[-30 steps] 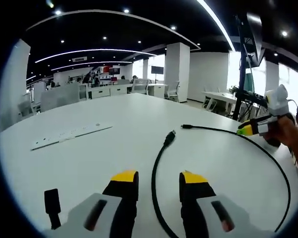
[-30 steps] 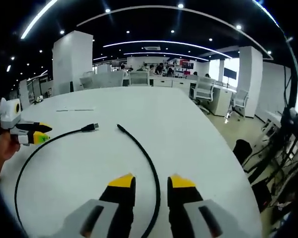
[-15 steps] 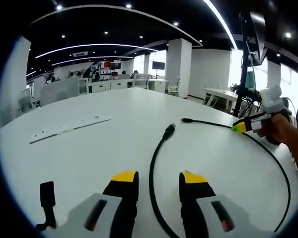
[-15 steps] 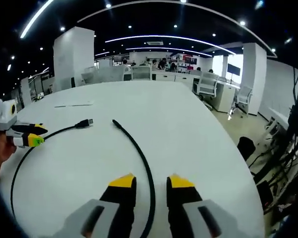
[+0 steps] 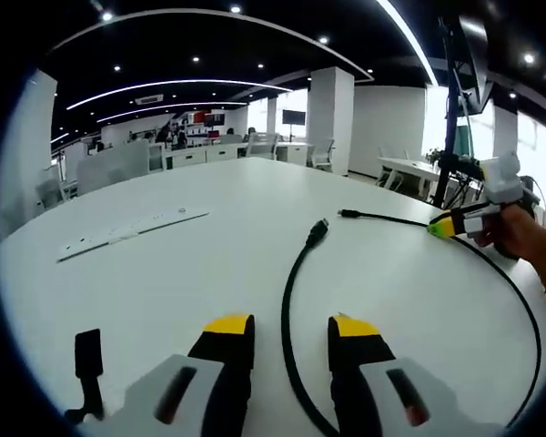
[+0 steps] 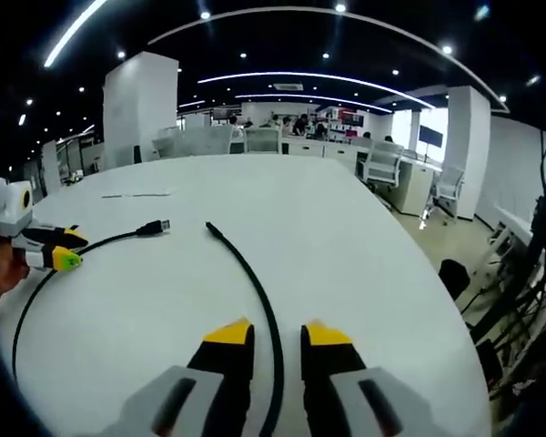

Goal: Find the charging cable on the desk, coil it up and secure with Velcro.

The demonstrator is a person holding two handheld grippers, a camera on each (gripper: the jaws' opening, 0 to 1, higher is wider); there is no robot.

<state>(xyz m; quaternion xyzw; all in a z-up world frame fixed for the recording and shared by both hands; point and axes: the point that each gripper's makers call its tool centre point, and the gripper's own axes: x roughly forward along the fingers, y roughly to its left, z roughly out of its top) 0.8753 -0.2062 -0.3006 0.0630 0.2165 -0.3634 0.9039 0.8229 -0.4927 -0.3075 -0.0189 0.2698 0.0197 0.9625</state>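
The right gripper has been closing its yellow-tipped jaws a little around the long black charging cable lying looped on the white round desk, the left gripper is staying spread, and the thin cable may be slipping out.

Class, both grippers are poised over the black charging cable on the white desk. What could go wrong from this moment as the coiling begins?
1. The charging cable lies flat in a wide open loop, so the left gripper may pinch the desk instead of the thin cord.
2. Both plug ends lie free; they may whip or drag as the right gripper pulls.
3. The Velcro strap sits off to the side and could be knocked away.
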